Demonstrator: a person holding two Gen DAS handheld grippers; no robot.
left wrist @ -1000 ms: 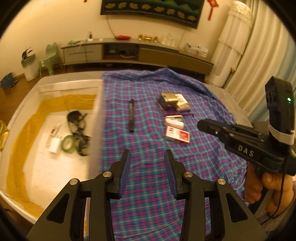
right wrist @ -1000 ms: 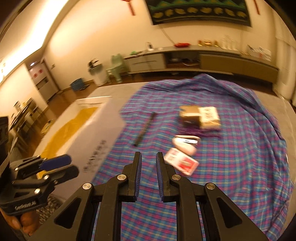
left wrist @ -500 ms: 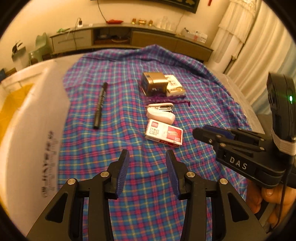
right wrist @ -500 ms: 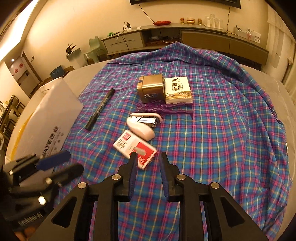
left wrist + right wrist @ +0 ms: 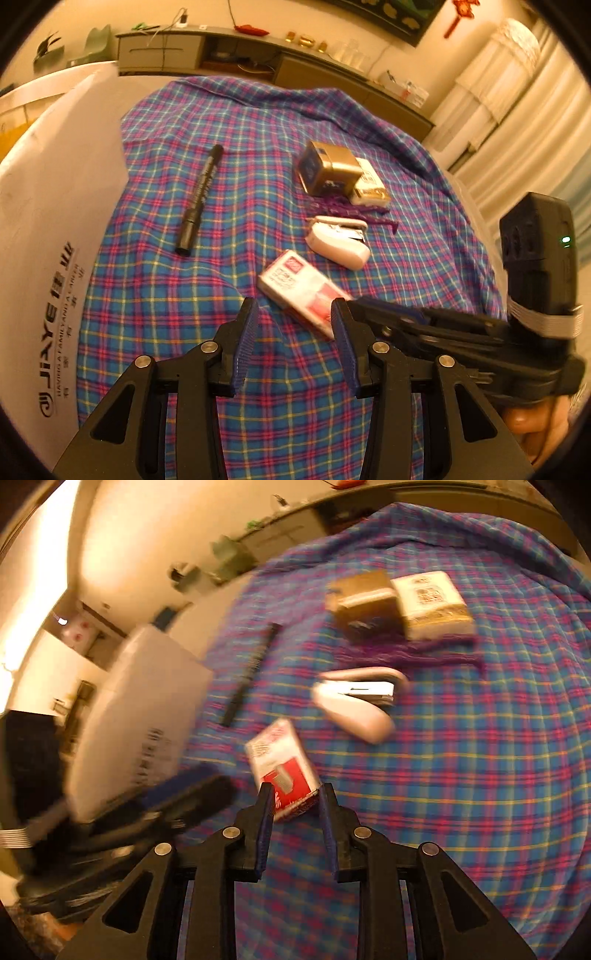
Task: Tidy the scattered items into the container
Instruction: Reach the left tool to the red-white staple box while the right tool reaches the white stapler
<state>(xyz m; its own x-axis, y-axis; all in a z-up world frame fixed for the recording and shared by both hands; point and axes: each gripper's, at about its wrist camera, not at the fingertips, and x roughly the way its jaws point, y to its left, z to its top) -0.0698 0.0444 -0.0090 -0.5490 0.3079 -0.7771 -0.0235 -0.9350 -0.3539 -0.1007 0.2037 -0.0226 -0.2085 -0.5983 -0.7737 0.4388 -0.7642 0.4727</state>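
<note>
A red-and-white staples box [image 5: 301, 290] [image 5: 282, 770] lies on the plaid cloth [image 5: 240, 122]. My right gripper [image 5: 295, 794] is open, its fingertips at either side of the box's near end. In the left wrist view it reaches in from the right [image 5: 364, 306]. My left gripper [image 5: 293, 314] is open and empty, just short of the box. Beyond lie a white stapler [image 5: 338, 240] [image 5: 354, 709], a black marker [image 5: 199, 201] [image 5: 251, 672], a gold box [image 5: 330, 173] [image 5: 367, 605], a white tissue pack [image 5: 369, 186] [image 5: 432, 603] and a purple string [image 5: 351, 208] [image 5: 406, 651]. The white container [image 5: 48, 229] [image 5: 140, 716] stands at the left.
A long low cabinet [image 5: 258, 62] runs along the far wall, with white curtains [image 5: 517, 110] at the right. The cloth's rumpled folds rise at the far edge [image 5: 295, 99]. The right wrist view is blurred by motion.
Both grippers have moved forward and down toward the staples box. My right gripper has opened wider and now straddles the box's near end. The container's inside has left the left wrist view.
</note>
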